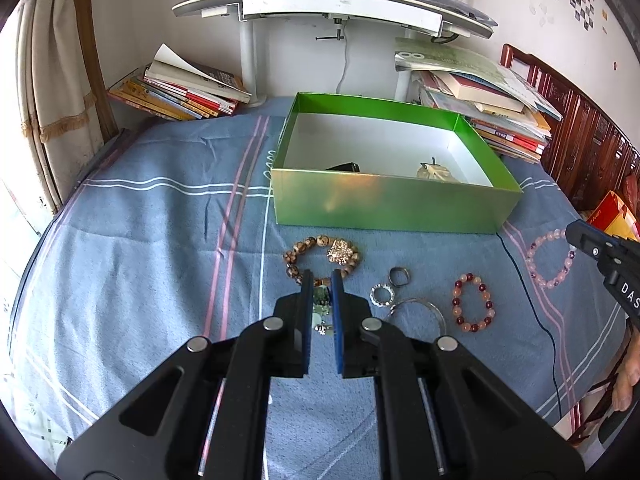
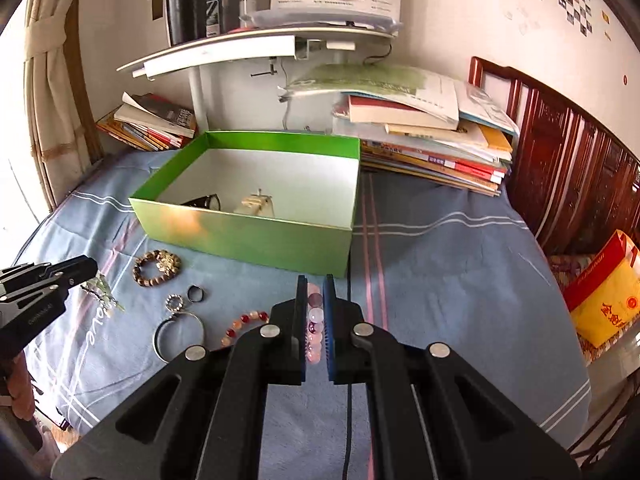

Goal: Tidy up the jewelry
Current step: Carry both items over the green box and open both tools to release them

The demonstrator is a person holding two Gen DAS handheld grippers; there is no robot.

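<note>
On the blue bedsheet (image 1: 160, 240) before the green box (image 1: 384, 204), left tool (image 1: 320, 280) pinches a green pendant (image 1: 321, 300) beside the brown bead bracelet (image 1: 298, 256), right tool (image 2: 315, 284) clamps the pink bead bracelet (image 2: 315, 320).

The left claw (image 1: 321, 280) pinches a green charm (image 1: 321, 298) beside the brown bead bracelet (image 1: 316, 258).

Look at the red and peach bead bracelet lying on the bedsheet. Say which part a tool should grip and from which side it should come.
Grip one side of the loop of the red and peach bead bracelet, one finger inside the ring and one outside, coming straight down from above. It lies flat on the bedsheet as an open ring, so only the bead strand offers a hold. Its right side is probably safest, being farthest from the silver bangle.
</note>
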